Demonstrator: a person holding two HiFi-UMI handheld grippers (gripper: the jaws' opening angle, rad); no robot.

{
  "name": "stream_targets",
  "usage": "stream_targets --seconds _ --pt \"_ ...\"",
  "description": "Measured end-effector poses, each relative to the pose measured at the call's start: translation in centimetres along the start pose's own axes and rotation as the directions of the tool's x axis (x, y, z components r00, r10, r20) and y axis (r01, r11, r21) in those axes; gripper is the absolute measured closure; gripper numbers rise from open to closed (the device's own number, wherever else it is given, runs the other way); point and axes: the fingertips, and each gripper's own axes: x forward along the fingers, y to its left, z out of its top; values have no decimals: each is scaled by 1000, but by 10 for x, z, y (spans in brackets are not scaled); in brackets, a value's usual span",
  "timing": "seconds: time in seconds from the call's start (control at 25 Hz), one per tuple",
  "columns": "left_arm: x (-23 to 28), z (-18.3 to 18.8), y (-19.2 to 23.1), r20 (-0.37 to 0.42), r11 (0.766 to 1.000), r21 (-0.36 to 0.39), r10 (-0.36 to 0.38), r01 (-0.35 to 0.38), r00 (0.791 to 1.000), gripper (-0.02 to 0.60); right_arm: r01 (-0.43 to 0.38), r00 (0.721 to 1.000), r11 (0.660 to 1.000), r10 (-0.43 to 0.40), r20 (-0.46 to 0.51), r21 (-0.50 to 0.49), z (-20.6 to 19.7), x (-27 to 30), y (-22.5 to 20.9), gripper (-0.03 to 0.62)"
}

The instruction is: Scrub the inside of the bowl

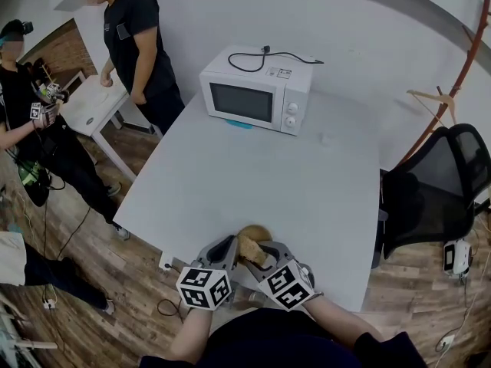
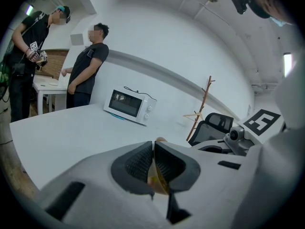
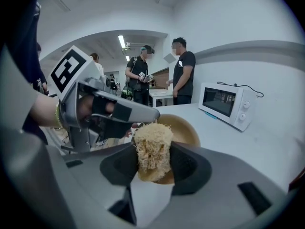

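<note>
Tan and fibrous, the loofah scrubber is clamped between the jaws of the right gripper. Their dark pads press it from both sides, and its frayed top sticks up above them. Just behind it is the bowl, light brown and tilted so that its inside faces this gripper. The scrubber overlaps the bowl's lower rim, but I cannot tell whether it touches the inner wall.

The left gripper reaches in from the side and meets the bowl at its rim. In the left gripper view its jaws are almost together, with only a thin yellowish edge of the bowl pinched between the ribbed pads, so it grips the bowl by the rim.

From the head view, both grippers are close together at the near edge of the white worktop, the left gripper and the right gripper on either side of the bowl. A white microwave stands at the far side of the worktop, well apart from the bowl, with its black cord lying on top. A black mesh chair is to the right. Two people in dark clothes stand to the left by a small white table.
</note>
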Motion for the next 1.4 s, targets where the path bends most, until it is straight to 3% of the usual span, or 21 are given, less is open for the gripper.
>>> stream_targets --seconds 0.28,0.68,0.84,1.0,1.4 --pt "-2 -4 7 -2 999 -33 1 -1 1000 554 -8 1000 999 7 -31 -37 -9 -7 1 414" --pt "10 -14 10 -31 999 -45 -18 16 999 554 86 995 996 -84 -59 27 -25 -8 -31 414" --pt "15 -24 17 -57 998 -67 -4 0 998 554 91 996 989 -90 -10 120 -21 -7 -35 414" --pt "27 -42 23 -105 994 -105 15 -26 994 554 135 984 954 -160 73 267 -16 -20 -52 414" --pt "50 -93 31 -231 986 -140 57 -91 971 554 191 973 920 -224 61 343 -43 -54 -69 414"
